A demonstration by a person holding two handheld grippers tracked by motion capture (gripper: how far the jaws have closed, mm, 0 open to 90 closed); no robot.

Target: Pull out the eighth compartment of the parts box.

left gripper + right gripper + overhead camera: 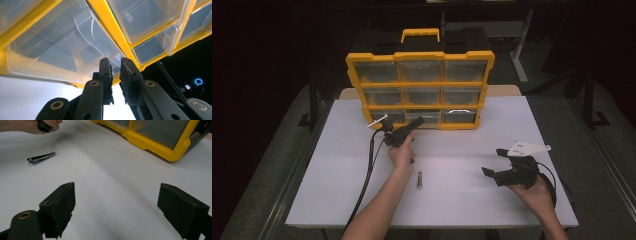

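A yellow organizer [419,85] with clear drawers stands upright at the back of the white table [337,200]. My left gripper [416,122] reaches the bottom middle drawer [422,116]. In the left gripper view its jaws [116,62] are shut on the thin clear pull lip [100,40] of that drawer [50,50]. My right gripper [493,162] hovers over the right part of the table, apart from the organizer, open wide with nothing between its fingers [116,192]. A small metal nail clipper [419,179] [41,158] lies on the table between the two hands.
The organizer's yellow bottom corner [172,155] is ahead of the right gripper. The left hand [30,125] is at the top left of the right gripper view. A black cable [367,175] trails from the left gripper off the near edge. Dark floor surrounds the table.
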